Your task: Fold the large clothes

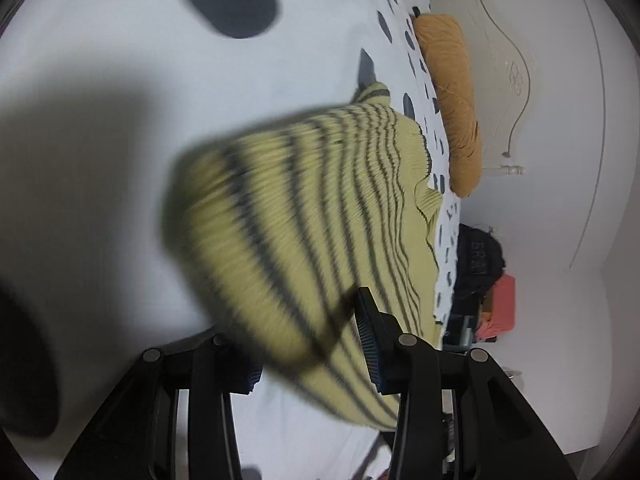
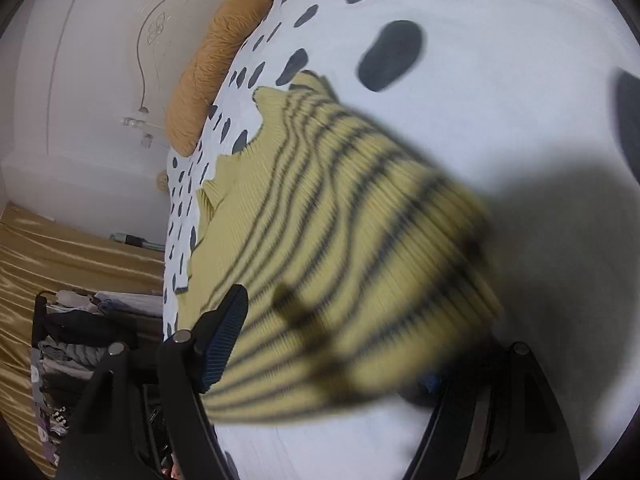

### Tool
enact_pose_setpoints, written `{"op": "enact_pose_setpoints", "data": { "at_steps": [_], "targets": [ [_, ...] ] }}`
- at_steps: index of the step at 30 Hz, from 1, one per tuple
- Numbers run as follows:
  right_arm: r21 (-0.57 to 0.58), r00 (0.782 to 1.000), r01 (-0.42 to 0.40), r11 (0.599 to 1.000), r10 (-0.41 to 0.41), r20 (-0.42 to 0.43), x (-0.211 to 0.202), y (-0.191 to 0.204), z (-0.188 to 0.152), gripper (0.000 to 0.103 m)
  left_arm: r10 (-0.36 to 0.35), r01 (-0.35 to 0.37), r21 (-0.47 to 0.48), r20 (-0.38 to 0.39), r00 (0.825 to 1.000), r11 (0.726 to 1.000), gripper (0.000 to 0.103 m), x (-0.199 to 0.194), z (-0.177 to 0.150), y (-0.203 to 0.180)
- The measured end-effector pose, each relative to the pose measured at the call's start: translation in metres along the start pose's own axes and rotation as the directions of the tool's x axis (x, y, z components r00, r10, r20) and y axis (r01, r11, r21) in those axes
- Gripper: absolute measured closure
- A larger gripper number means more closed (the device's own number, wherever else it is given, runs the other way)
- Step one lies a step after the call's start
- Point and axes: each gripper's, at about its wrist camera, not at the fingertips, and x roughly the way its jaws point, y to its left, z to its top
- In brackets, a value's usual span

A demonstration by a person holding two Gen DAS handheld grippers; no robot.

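Sweater [image 1: 304,216] lay folded over on the bed [image 1: 100,40], its near edge between the spread left gripper [image 1: 308,352] and right gripper [image 2: 328,364], apparently let go to settle flat.

Yellow sweater [image 1: 320,208] with dark stripes on white, grey-spotted bedspread [image 1: 120,60].

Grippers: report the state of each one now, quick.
Left gripper: open, yellow striped sweater hem lying loose between the fingers.
Right gripper: open, sweater edge between the fingers, not pinched.

a home bedroom: spotted bedsheet [image 1: 120,60], orange pillow [image 1: 452,92], carved headboard [image 1: 508,72].
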Motion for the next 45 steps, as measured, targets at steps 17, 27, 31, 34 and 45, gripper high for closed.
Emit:
{"op": "enact_pose_setpoints", "data": {
  "at_steps": [17, 27, 31, 34, 45],
  "targets": [
    [-0.265, 0.992, 0.065, 0.962, -0.033, 0.123, -0.064, 0.075, -0.023, 0.083, 0.104, -0.108, 0.156, 0.034, 0.994, 0.982, 0.086, -0.054, -0.014, -0.056],
    [-0.022, 0.98, 0.194, 0.981, -0.192, 0.051, -0.12, -0.037, -0.079, 0.089, 0.253, -0.253, -0.003, 0.043, 0.966, 0.967, 0.099, -0.136, -0.052, 0.061],
    [0.004, 0.96, 0.275, 0.961, -0.275, 0.045, -0.122, -0.056, -0.078, 0.09, 0.228, -0.23, 0.031, 0.068, 0.971, 0.973, 0.1, -0.146, -0.057, 0.056],
    [-0.12, 0.972, 0.225, 0.967, -0.215, 0.092, -0.131, -0.005, -0.076, 0.09, 0.129, -0.138, 0.138, 0.074, 0.989, 0.981, 0.085, -0.148, -0.066, 0.019],
    [-0.489, 0.977, 0.082, 0.869, -0.166, -0.131, 0.014, 0.157, -0.103, 0.089, 0.02, -0.024, 0.037, 0.106, 0.994, 0.999, 0.022, -0.09, -0.046, 0.015]
  ]
}}
